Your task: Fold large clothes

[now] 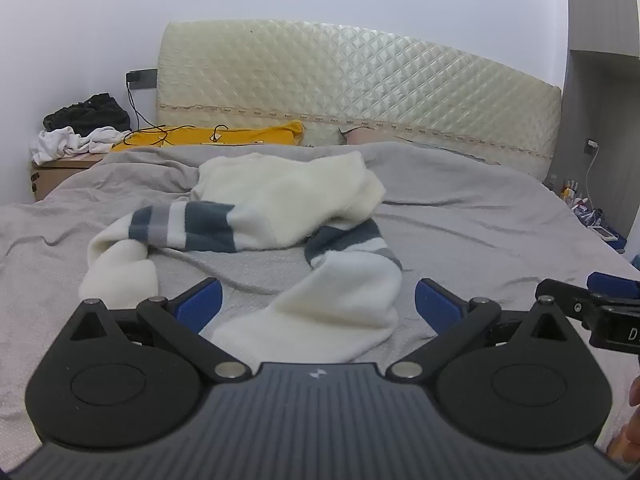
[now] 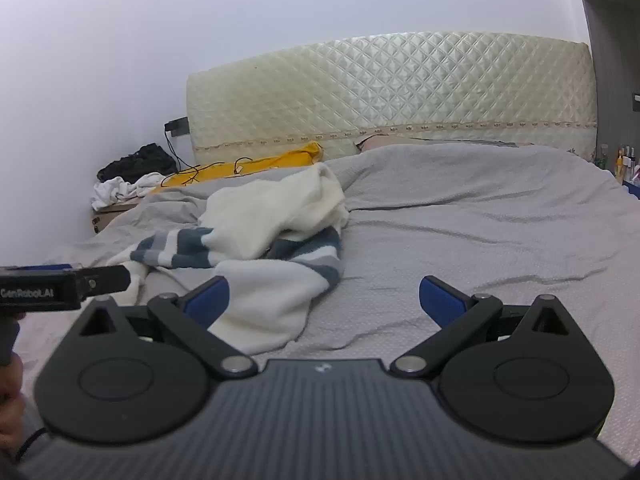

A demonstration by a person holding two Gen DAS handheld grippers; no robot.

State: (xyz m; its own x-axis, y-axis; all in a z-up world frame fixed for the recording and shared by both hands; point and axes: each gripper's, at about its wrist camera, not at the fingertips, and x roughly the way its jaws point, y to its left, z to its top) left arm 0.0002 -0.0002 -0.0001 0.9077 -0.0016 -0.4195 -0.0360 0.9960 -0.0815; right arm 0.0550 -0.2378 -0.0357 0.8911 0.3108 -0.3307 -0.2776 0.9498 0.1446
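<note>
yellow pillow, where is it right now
The yellow pillow lies at the far left of the bed, against the quilted headboard, beyond the white sweater and beside the cluttered nightstand.

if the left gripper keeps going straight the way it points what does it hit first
Most likely the near sleeve of the white sweater, which lies between the open pads of the left gripper and just ahead. Depth is hard to judge; the grey bedcover lies under it.

Both cams sit low, close over the bed (image 1: pixel 460 216), facing the headboard (image 1: pixel 352 84); both see the sweater (image 1: pixel 288 196), L cam straighter on.
</note>
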